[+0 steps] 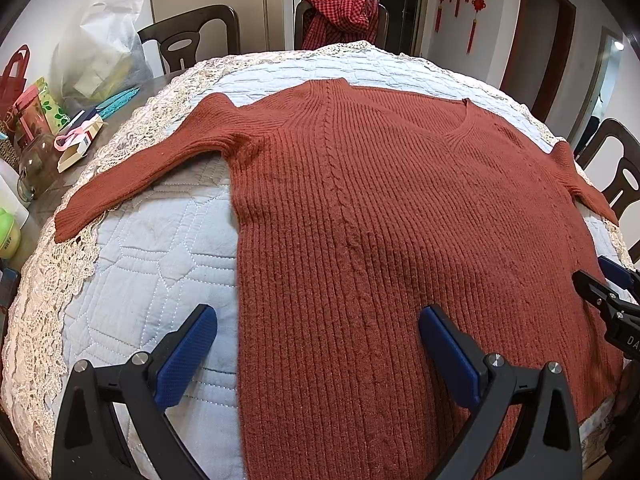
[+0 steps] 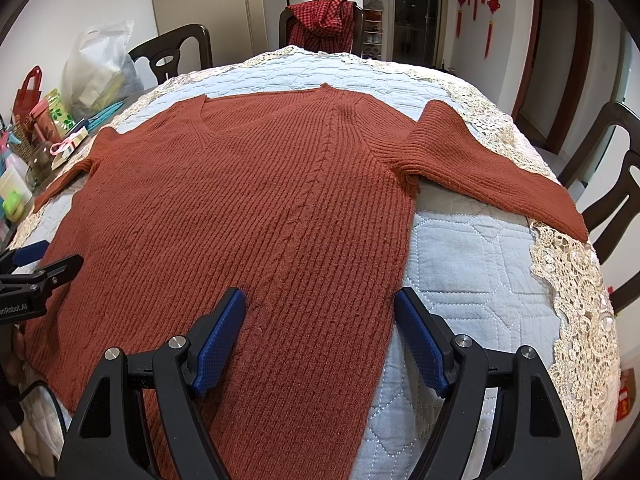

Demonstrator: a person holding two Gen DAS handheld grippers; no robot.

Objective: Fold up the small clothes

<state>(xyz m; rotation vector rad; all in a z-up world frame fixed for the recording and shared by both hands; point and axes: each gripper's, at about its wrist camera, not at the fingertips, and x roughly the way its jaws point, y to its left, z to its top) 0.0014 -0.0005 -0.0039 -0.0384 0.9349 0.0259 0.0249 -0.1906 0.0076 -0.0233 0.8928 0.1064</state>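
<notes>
A rust-red ribbed knit sweater [image 1: 400,216] lies flat, face up, on a pale blue quilted cloth [image 1: 160,264], V-neck away from me, both sleeves spread out sideways. It also shows in the right wrist view [image 2: 248,208]. My left gripper [image 1: 318,328] is open and empty, hovering over the sweater's lower left edge. My right gripper [image 2: 320,312] is open and empty over the lower right edge. Each gripper shows at the other view's edge: the right gripper [image 1: 608,292] and the left gripper [image 2: 36,272].
The cloth has a lace border [image 2: 568,280] and covers a table. Bags, boxes and a jar [image 1: 36,168] crowd the table's left side. Dark wooden chairs [image 2: 616,176] stand around; one far chair carries a red checked garment [image 1: 340,20].
</notes>
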